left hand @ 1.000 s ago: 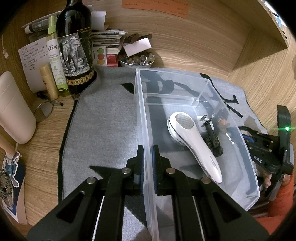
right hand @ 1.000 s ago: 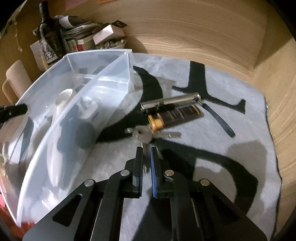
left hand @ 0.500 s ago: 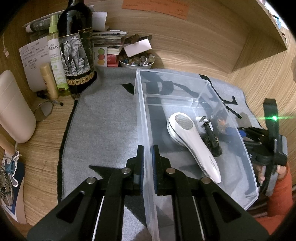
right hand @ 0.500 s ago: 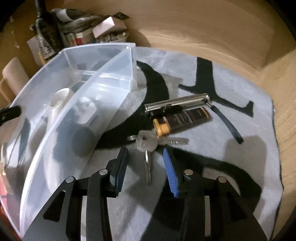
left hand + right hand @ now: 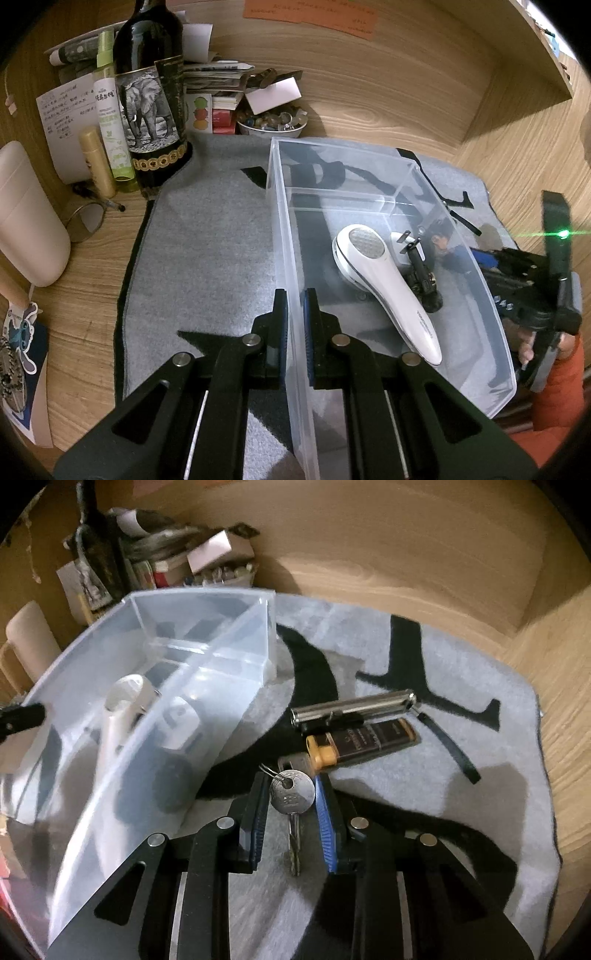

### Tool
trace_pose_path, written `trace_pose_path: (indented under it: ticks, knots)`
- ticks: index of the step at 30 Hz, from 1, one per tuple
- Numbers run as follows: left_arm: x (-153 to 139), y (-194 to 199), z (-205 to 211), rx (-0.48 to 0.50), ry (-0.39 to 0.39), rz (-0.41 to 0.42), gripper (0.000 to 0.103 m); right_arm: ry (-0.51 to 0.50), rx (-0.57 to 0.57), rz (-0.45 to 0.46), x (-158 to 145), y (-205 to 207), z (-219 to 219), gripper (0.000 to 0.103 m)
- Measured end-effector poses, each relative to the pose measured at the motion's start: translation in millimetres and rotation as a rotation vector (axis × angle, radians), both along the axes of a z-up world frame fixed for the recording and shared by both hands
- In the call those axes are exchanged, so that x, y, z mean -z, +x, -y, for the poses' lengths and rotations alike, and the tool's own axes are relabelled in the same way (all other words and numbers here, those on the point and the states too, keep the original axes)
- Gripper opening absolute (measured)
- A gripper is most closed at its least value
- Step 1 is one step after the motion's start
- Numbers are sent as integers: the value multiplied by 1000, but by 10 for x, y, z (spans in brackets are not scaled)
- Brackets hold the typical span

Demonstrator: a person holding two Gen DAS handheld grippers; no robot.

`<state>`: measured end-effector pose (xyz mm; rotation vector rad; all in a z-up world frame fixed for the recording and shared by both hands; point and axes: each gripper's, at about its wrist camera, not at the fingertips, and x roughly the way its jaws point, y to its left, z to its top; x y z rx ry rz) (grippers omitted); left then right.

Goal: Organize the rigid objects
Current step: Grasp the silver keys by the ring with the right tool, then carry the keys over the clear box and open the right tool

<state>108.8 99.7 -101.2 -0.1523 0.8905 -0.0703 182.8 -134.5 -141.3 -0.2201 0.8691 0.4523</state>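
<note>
The right gripper (image 5: 290, 794), half open, straddles the round silver key (image 5: 292, 792), whose blade apparently points back toward the wrist, while the left gripper (image 5: 294, 314) clamps the clear plastic bin's wall (image 5: 291, 280).

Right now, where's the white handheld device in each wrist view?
Left wrist: white handheld device lies inside the clear bin, right of center, head pointing away.
Right wrist: same device at left, seen through the bin's wall.
Shared landmark: the bin's inner divider.
</note>
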Motion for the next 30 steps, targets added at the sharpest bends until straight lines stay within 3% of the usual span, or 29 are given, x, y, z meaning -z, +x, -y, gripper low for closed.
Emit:
trace_pose_path:
  ticks: [17,24,30]
  knots:
    - [7,1,-7,0,0,3,8,158,-57,254,-931,-364,-21,23]
    - [12,-13,0,0,-3,4,8,214,-125,304,-1130,-468,-194,23]
    - [10,-14,2,0,-3,5,8,217,-196,294,-1101,-503,-409,23]
